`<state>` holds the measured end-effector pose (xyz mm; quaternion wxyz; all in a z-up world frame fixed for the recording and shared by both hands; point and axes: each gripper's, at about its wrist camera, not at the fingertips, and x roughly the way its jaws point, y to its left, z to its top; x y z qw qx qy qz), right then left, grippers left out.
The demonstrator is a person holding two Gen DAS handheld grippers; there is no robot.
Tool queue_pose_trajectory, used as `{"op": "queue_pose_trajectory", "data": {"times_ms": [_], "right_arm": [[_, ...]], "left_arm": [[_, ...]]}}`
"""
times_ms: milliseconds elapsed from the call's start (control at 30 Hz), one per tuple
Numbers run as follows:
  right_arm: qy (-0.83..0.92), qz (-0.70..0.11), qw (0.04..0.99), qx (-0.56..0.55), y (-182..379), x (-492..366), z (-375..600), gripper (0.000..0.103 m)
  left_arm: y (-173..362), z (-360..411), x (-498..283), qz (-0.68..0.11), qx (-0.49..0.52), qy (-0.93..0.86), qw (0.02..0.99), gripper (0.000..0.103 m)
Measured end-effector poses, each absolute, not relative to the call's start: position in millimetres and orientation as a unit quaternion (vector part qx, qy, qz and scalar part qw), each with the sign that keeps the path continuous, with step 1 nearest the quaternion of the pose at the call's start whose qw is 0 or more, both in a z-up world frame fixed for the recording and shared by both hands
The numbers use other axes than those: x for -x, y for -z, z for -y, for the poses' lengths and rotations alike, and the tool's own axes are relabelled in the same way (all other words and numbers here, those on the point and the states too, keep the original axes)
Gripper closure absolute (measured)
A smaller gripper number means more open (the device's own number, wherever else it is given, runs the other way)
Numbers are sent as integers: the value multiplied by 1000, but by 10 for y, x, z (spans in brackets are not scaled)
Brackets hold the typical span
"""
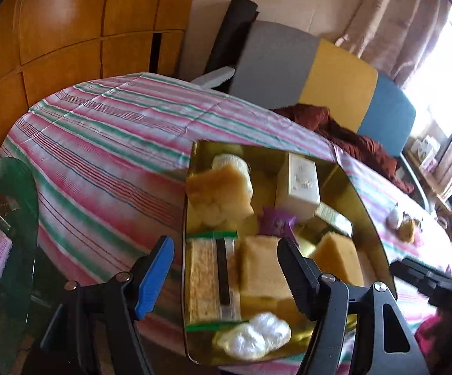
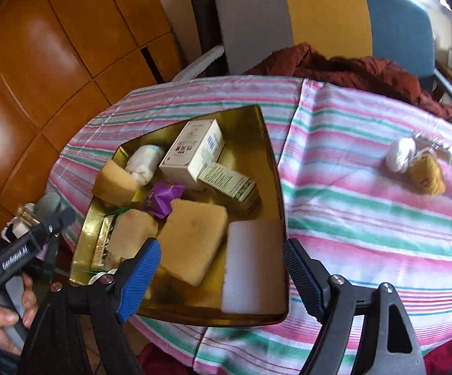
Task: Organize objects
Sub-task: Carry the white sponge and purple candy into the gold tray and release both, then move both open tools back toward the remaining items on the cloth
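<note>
A gold tray [image 1: 360,200] [image 2: 272,156] sits on the striped tablecloth and holds yellow sponges [image 1: 266,268] [image 2: 191,240], a white carton [image 1: 301,184] [image 2: 194,153], a small green box [image 2: 229,184], a purple wrapper [image 1: 276,222] [image 2: 163,198], a zip bag of crackers [image 1: 208,278] and white plastic-wrapped lumps [image 1: 254,334]. A white block [image 2: 251,265] lies at the tray's near right corner. My left gripper [image 1: 226,272] is open and empty above the tray's near end. My right gripper [image 2: 222,278] is open and empty over the white block.
Loose items lie on the cloth at the right: a white ball [image 2: 399,153] and a mustard-yellow soft thing [image 2: 426,175]. A multicoloured chair [image 2: 319,18] with a dark red garment [image 2: 351,68] stands behind the table. A wooden cabinet [image 1: 69,31] is at the left, a glass side table [image 1: 10,218] lower left.
</note>
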<state>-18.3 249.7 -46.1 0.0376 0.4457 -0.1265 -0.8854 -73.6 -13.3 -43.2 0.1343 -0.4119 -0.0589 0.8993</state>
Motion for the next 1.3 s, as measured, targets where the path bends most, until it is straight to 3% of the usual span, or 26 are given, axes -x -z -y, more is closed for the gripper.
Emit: {"op": "queue_pose_trajectory", "data": {"times_ms": [600,1300], "right_arm": [[909,81,4,-410,385,11,-2493,21],[905,127,-79,-399,367,-92,-3307,21]], "left_arm": [[258,-476,418,-37,381,-912,146,27],[218,-860,273,-81,372,-907,181,26]]}}
